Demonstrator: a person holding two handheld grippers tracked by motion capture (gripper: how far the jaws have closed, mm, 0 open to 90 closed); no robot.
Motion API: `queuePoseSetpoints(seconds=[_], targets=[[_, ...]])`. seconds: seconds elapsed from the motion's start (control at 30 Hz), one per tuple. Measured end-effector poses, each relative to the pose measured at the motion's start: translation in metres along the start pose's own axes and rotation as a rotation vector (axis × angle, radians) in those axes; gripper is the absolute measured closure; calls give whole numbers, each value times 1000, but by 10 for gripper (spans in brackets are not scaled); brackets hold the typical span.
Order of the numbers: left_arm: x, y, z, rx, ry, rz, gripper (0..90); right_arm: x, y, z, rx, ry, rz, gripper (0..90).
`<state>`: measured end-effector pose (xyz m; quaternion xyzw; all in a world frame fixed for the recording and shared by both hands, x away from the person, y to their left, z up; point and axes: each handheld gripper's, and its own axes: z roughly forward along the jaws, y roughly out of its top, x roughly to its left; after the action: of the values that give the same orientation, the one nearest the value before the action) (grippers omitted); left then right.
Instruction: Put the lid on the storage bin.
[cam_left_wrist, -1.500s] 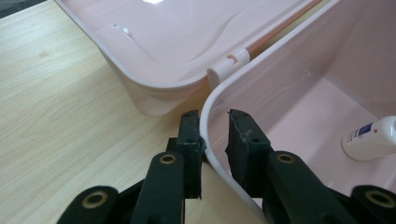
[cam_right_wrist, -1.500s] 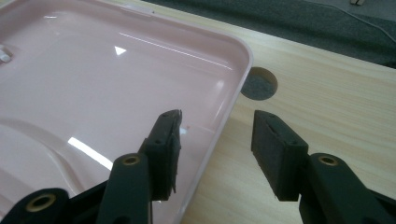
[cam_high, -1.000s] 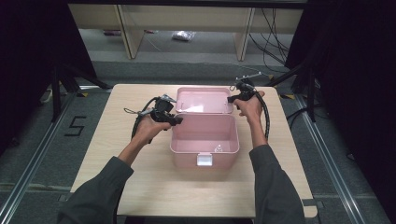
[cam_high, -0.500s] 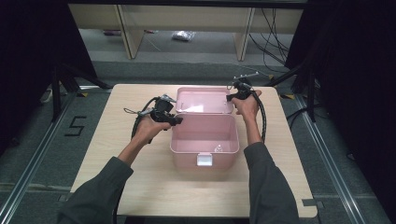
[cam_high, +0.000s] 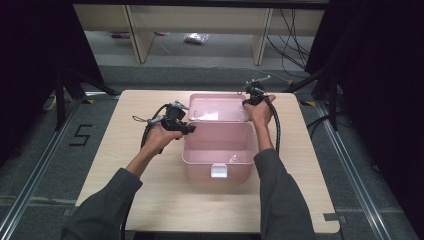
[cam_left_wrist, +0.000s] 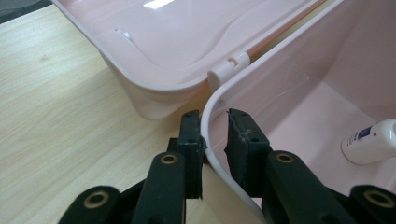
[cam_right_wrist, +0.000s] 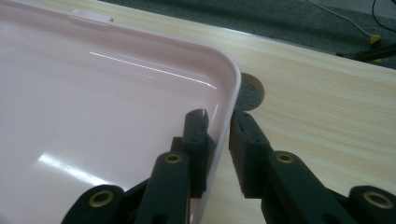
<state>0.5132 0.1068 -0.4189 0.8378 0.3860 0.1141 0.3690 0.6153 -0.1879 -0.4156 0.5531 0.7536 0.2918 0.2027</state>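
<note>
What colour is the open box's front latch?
White, on the pink box; the latch shows best in the high view.

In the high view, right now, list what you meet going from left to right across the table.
left gripper → pink box → small white bottle inside it → right gripper, at the open lid's right rim.

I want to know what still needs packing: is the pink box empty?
No: in the left gripper view a small white bottle lies on the floor of the pink box.
</note>
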Motion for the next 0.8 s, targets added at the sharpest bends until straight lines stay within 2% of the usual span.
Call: queuePoseSetpoints(seconds=[0.07,0.1,0.13,0.23,0.27,0.3,0.37,0.43,0.53,0.57,0.6,0.67,0.7,0.77,0.8], targets=[[-1,0,0,-3,4,1,759,2,0,-4,1,-12,19,787],[-1,0,0,-5,4,0,762,2,0,-4,-6,-30,1,792],[-1,0,1,-8,7,0,764,3,0,-6,-11,-16,19,796],[-2,0,0,-11,11,8,767,2,1,-11,-30,-17,5,804],[-2,0,1,-12,10,8,768,0,1,-12,-42,-21,-18,806],[-2,0,1,-14,10,7,768,2,2,-15,-38,-22,8,809],[-3,0,3,-28,15,4,768,2,3,-20,-65,-25,2,817],[-4,0,3,-30,19,5,768,4,4,-23,-91,-32,22,821],[-5,1,3,-26,14,6,767,1,5,-30,-102,-29,-6,823],[-5,1,3,-26,14,8,767,2,5,-34,-102,-35,1,823],[-6,1,3,-31,16,7,766,1,5,-35,-119,-37,-20,824],[-6,1,4,-30,15,13,765,2,5,-40,-140,-43,-17,827],[-7,0,4,-37,27,12,765,1,6,-43,-155,-38,-37,829],[-6,0,4,-35,28,13,764,4,6,-48,-181,-39,-25,831],[-6,0,4,-35,29,12,764,3,7,-50,-190,-32,-36,832]])
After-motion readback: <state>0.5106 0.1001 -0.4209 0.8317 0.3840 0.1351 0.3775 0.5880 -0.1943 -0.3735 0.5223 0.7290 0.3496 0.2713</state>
